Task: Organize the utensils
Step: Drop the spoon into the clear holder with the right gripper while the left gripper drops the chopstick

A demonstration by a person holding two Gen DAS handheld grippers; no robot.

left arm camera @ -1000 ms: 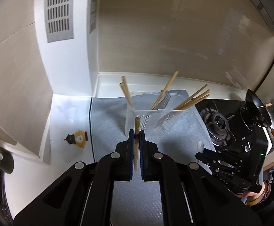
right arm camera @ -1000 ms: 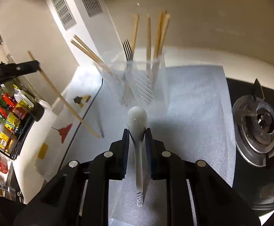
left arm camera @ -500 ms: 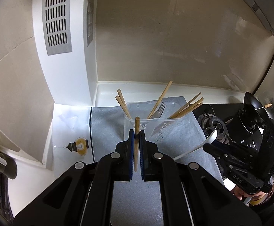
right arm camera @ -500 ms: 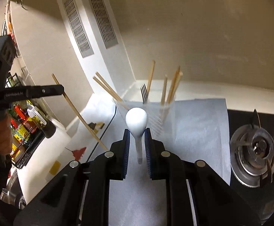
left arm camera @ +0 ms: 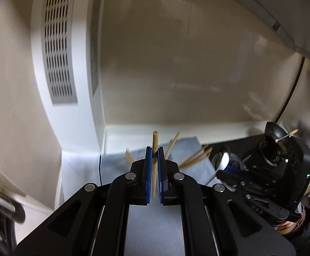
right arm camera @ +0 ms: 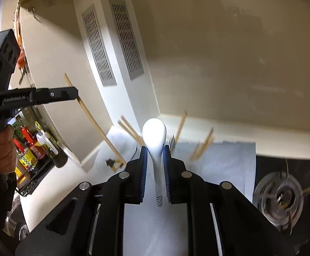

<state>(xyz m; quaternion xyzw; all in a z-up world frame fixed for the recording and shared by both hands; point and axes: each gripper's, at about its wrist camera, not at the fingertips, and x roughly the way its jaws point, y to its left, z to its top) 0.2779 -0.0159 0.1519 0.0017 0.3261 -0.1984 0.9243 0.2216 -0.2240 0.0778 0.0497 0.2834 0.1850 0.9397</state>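
- Several thin wooden chopsticks (right arm camera: pixel 204 144) and a metal fork (right arm camera: pixel 172 142) already stand in a holder near the back edge of the grey mat (right arm camera: pixel 225 160); the holder itself is almost wholly hidden behind the grippers and blurred, so its make cannot be told here.
- Two pieces are not yet stowed, one in each gripper, so by my reading the sorting is well advanced but unfinished; whether more loose utensils lie elsewhere on the counter cannot be seen.
- The left gripper (left arm camera: pixel 154 149) has its blue pads (left arm camera: pixel 148 170) drawn close and pinching a single round wooden chopstick (left arm camera: pixel 155 140), which stands upright between them with its tip above the finger ends. In the right wrist view the same stick slants down out of that gripper, held high over the white left part of the counter (right arm camera: pixel 54 187).
- The right gripper (right arm camera: pixel 155 149) is likewise closed to a narrow gap, clamping the slim handle of a white plastic spoon (right arm camera: pixel 154 133); the bowl rides above the fingertips, the handle end pokes out below the pads.
- Both grippers hang in the air, short of the holder and above the mat; a black gas burner (right arm camera: pixel 279 194) sits off the mat's right edge.
- Left to do, as I judge: carry each piece over the holder's rim and let go.
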